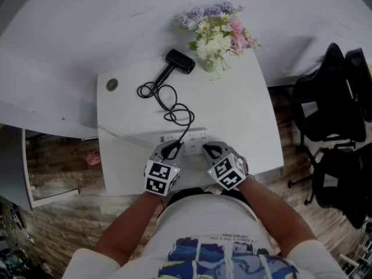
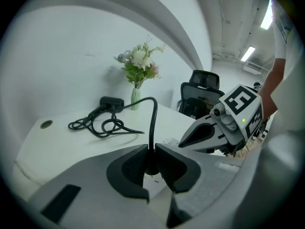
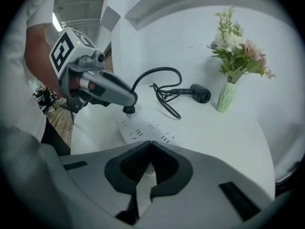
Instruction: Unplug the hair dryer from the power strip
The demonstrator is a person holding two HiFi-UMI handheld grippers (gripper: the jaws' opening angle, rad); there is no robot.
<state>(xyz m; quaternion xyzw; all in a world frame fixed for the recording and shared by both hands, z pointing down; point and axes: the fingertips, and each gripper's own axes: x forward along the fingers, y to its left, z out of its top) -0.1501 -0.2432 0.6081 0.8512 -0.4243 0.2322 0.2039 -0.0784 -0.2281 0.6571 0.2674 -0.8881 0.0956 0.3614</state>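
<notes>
A black hair dryer [image 1: 180, 61] lies at the back of the white table [image 1: 250, 115], and its black cord [image 1: 168, 100] coils toward the white power strip [image 1: 189, 137] at the near edge. My left gripper [image 1: 172, 148] is shut on the black plug [image 2: 151, 162], and the cord [image 2: 153, 118] rises from between its pads. In the right gripper view the plug [image 3: 128, 110] still sits on the strip [image 3: 145, 128] under the left gripper [image 3: 125, 100]. My right gripper [image 1: 209, 150] is beside it, jaws shut with tips together [image 3: 151, 144] over the strip's near end.
A vase of flowers [image 1: 218, 31] stands at the table's back right, near the dryer. A round cable hole [image 1: 112, 85] is at the back left. Black office chairs [image 1: 334, 115] stand to the right of the table. A curved white wall runs behind it.
</notes>
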